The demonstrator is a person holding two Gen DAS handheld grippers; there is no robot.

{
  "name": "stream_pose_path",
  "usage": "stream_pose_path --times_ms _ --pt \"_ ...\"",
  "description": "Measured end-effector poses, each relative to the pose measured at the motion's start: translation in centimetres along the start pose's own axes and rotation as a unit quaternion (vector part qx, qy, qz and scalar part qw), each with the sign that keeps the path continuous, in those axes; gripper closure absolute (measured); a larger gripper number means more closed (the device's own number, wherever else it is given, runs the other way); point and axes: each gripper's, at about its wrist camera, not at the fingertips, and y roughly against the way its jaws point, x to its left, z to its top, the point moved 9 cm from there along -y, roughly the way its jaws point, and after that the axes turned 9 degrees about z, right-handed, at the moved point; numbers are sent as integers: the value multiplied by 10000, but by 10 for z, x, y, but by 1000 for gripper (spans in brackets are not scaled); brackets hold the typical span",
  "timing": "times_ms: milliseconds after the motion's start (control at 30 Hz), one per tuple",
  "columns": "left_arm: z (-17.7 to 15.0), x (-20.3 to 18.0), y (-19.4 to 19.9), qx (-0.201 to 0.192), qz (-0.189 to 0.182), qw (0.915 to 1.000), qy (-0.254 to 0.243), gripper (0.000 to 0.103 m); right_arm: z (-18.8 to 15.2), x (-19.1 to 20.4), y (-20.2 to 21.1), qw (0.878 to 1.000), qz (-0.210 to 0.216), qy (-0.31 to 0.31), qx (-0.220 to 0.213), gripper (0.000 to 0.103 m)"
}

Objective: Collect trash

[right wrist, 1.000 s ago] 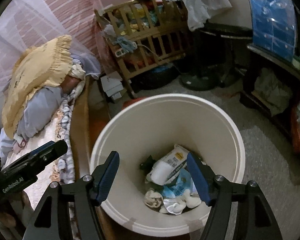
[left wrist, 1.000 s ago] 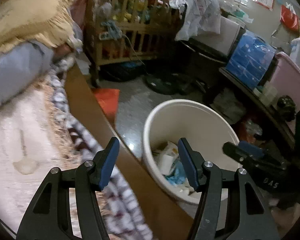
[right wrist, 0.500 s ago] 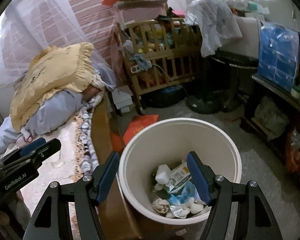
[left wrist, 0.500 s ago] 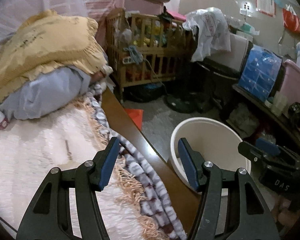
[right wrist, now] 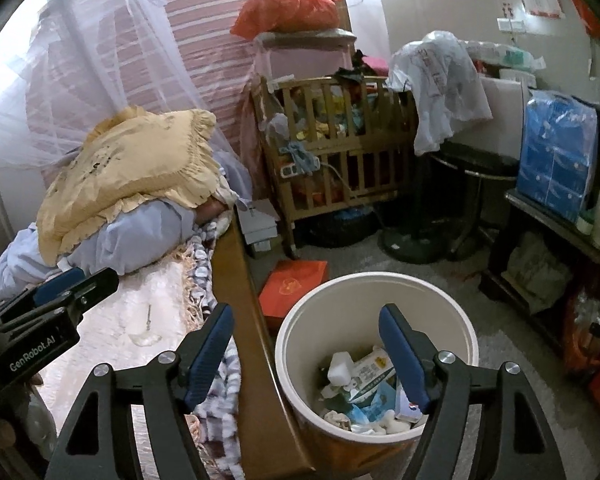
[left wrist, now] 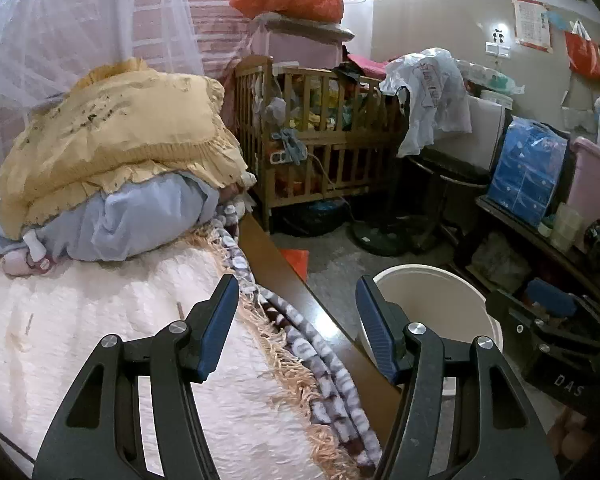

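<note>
Gaping, both empty: left gripper (left wrist: pixel 294 320) over fringed fuzzy blanket (left wrist: pixel 100 320); right gripper (right wrist: pixel 306 344), just widened, above round plastic bucket (right wrist: pixel 300 344) of crumpled wrappers (right wrist: pixel 366 380)

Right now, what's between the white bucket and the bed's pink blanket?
The brown wooden bed rail and a fringed patterned blanket edge separate the white bucket from the pink blanket. The right wrist view shows it best.

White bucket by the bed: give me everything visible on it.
The white bucket is round, open-topped, plastic-looking, cream inside and out. It stands upright on the grey floor, close against the bed's wooden side rail. Its bottom holds a pile of trash: crumpled wrappers, a printed white packet, blue and white scraps. No lid or handle shows. Neither hand-held gripper touches it.
</note>
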Motion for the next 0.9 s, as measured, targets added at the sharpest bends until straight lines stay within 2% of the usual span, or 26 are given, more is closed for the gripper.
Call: stream_pose_path --times_ms 400,900 --pt "7 -5 21 -271 69 9996 -77 43 6 6 20 9996 -111 84 -230 22" --pt "6 -17 15 -172 -66 9998 -93 43 8 -2 21 9995 -198 30 -233 20"
